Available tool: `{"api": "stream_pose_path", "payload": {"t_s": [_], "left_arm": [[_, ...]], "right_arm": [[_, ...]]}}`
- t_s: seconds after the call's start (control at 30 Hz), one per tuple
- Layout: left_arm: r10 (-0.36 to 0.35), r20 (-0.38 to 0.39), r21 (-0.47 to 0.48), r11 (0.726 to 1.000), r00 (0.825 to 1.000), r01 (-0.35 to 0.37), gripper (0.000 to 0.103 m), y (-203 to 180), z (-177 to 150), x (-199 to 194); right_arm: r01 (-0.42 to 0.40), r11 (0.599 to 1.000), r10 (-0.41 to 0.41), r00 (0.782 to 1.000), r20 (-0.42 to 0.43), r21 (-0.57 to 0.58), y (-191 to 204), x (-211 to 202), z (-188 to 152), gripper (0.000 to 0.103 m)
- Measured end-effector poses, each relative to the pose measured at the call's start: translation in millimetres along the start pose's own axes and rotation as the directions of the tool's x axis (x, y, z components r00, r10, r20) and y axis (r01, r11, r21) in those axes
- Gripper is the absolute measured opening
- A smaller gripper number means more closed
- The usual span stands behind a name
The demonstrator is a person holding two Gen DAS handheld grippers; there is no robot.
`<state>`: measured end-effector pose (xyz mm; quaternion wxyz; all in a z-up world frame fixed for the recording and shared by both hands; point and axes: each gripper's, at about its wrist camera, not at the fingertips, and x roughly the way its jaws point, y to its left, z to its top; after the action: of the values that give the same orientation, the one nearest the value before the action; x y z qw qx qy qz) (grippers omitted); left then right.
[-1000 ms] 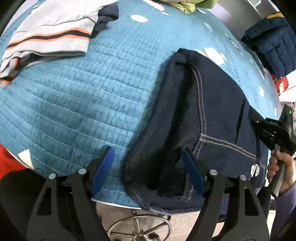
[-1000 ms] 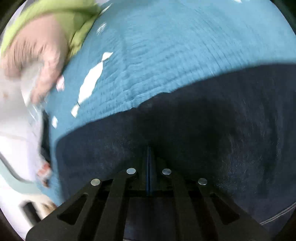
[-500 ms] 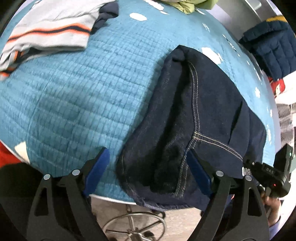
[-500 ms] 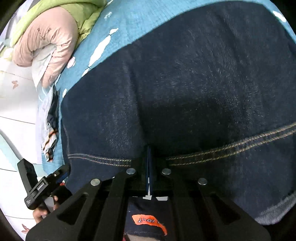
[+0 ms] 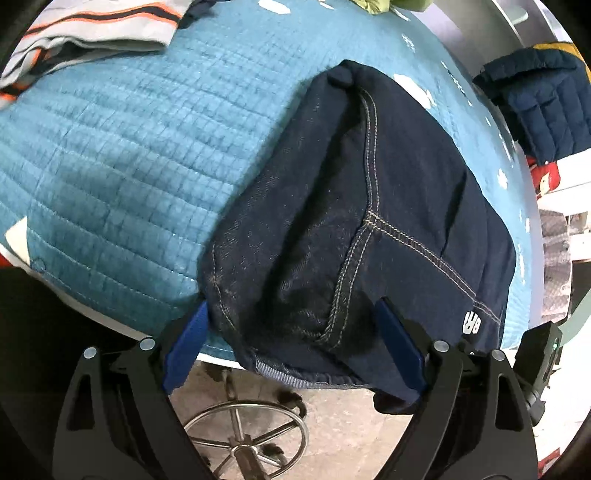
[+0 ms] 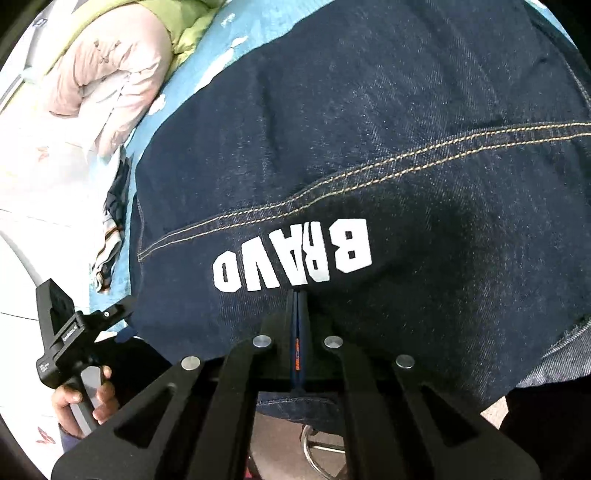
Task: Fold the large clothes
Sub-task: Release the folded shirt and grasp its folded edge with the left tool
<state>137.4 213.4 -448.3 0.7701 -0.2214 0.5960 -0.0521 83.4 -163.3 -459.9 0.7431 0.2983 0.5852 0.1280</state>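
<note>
A dark blue denim garment point(image 5: 354, 229) with tan stitching lies folded on the teal quilt point(image 5: 122, 155), its near edge hanging over the table's front. My left gripper point(image 5: 291, 350) is open, its blue pads either side of that hanging edge. In the right wrist view the denim point(image 6: 388, 147) fills the frame and shows white "BRAVO" lettering point(image 6: 291, 254). My right gripper point(image 6: 297, 299) is shut on the denim's near edge. The left gripper's body point(image 6: 70, 328) shows at lower left there.
A grey striped garment point(image 5: 92, 26) lies at the quilt's far left. A navy quilted jacket point(image 5: 543, 103) sits at the right. Pink and green bedding point(image 6: 110, 74) lies beyond the denim. A stool's chrome base point(image 5: 243, 439) stands below the table edge.
My right gripper has pulled the denim toward the near edge, so the lettering has come into view. My left gripper has drawn back toward the table's front edge, still open.
</note>
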Motion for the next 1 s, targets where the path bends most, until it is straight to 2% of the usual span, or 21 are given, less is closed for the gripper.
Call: {"api": "stream_pose_path", "payload": {"t_s": [0.13,0.23,0.33,0.4,0.47,0.53,0.57,0.67,0.73,0.87,0.9,0.97,1.0], "left_arm": [[-0.036,0.079,-0.058,0.998,0.996,0.041,0.084,17,3,-18],[-0.078,0.045,-0.078,0.994,0.996,0.081,0.084,22,12,-12],[-0.043,0.032,-0.039,0.998,0.999,0.044,0.084,16,14,-5],[-0.065,0.036,-0.005,0.998,0.997,0.065,0.078,8,12,-6],[-0.039,0.019,0.028,0.999,0.999,0.039,0.069,2,12,-4],[-0.015,0.009,0.044,0.999,1.000,0.015,0.060,2,14,-4],[-0.036,0.005,0.037,0.999,0.999,0.036,0.043,3,14,-5],[-0.056,0.009,0.052,0.997,0.998,0.055,0.022,0,16,-15],[-0.064,0.026,0.077,0.995,0.998,0.062,0.020,-5,15,-25],[-0.122,0.059,0.115,0.987,0.991,0.114,0.018,-21,15,-47],[-0.142,0.066,0.134,0.982,0.988,0.132,0.018,-28,15,-53],[-0.172,0.069,0.152,0.975,0.983,0.160,0.018,-36,14,-61],[-0.188,0.067,0.163,0.971,0.980,0.175,0.018,-42,13,-65]], "right_arm": [[0.008,0.999,-0.008,1.000,0.010,-0.041,15,-1,-3,0.007],[0.002,0.999,-0.001,1.000,0.011,-0.041,15,-1,-5,0.009],[0.022,0.996,-0.020,1.000,0.022,-0.081,24,-5,-8,0.010],[0.029,0.989,-0.023,0.999,0.047,-0.144,36,-11,-12,0.015],[0.064,0.974,-0.042,0.994,0.103,-0.219,53,-19,-21,0.034],[0.083,0.954,-0.045,0.989,0.138,-0.286,71,-20,-29,0.044],[0.086,0.945,-0.041,0.988,0.146,-0.317,80,-19,-34,0.045],[0.070,0.923,-0.014,0.989,0.150,-0.378,102,-12,-47,0.047],[0.050,0.914,0.010,0.989,0.146,-0.402,113,-7,-54,0.050],[0.025,0.879,0.062,0.984,0.165,-0.476,139,-2,-71,0.063],[0.027,0.864,0.075,0.981,0.181,-0.504,147,-2,-75,0.065],[0.037,0.845,0.093,0.972,0.214,-0.533,156,-5,-79,0.075],[0.047,0.836,0.102,0.966,0.238,-0.546,160,-6,-81,0.076]]}}
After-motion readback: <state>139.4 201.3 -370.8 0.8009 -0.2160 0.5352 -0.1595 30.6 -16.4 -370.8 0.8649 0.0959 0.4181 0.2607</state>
